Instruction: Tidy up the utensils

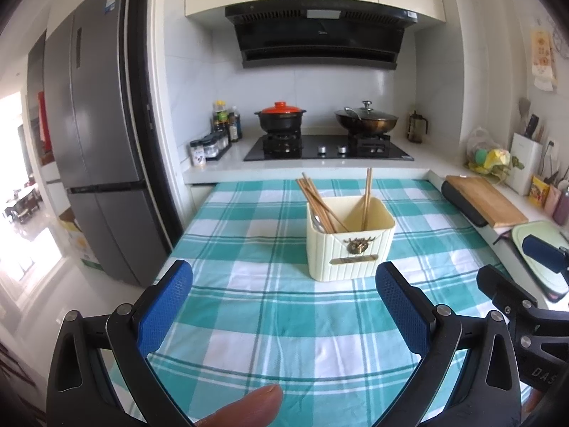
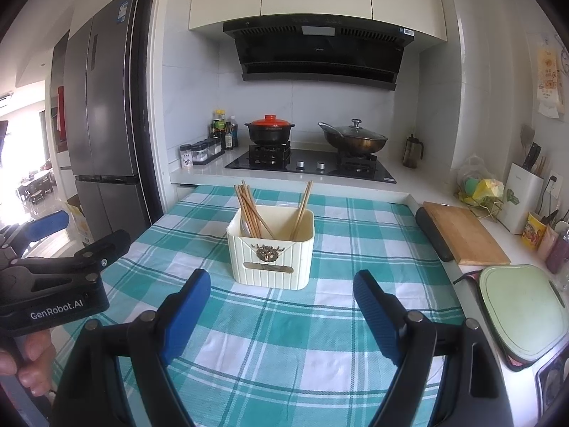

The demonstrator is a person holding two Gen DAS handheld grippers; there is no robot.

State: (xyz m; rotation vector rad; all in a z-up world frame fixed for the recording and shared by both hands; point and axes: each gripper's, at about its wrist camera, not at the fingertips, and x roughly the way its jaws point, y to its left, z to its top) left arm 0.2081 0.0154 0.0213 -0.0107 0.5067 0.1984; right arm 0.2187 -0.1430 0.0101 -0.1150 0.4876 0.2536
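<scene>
Nearest the left wrist camera, a fingertip (image 1: 254,404) pokes up under the left gripper (image 1: 284,286), whose blue pads (image 1: 167,306) stand spread wide with only the checked teal-and-white tablecloth (image 1: 270,338) between them. From the right wrist view, the right gripper (image 2: 281,290) is likewise spread apart and pinches nothing; the left gripper's black body sits at its left edge, held by a hand (image 2: 30,363). Both hover over the near part of the cloth. Farther off, near the middle of the table, stands the cream utensil holder (image 2: 272,259), apart from both grippers. Its left compartment holds a bundle of wooden chopsticks (image 2: 250,210) leaning left, with what looks like a spoon; two chopsticks (image 2: 302,210) lean in the right compartment. Beyond lies the stove (image 2: 313,167), carrying a red-lidded pot (image 2: 269,130) and a wok (image 2: 352,138).
</scene>
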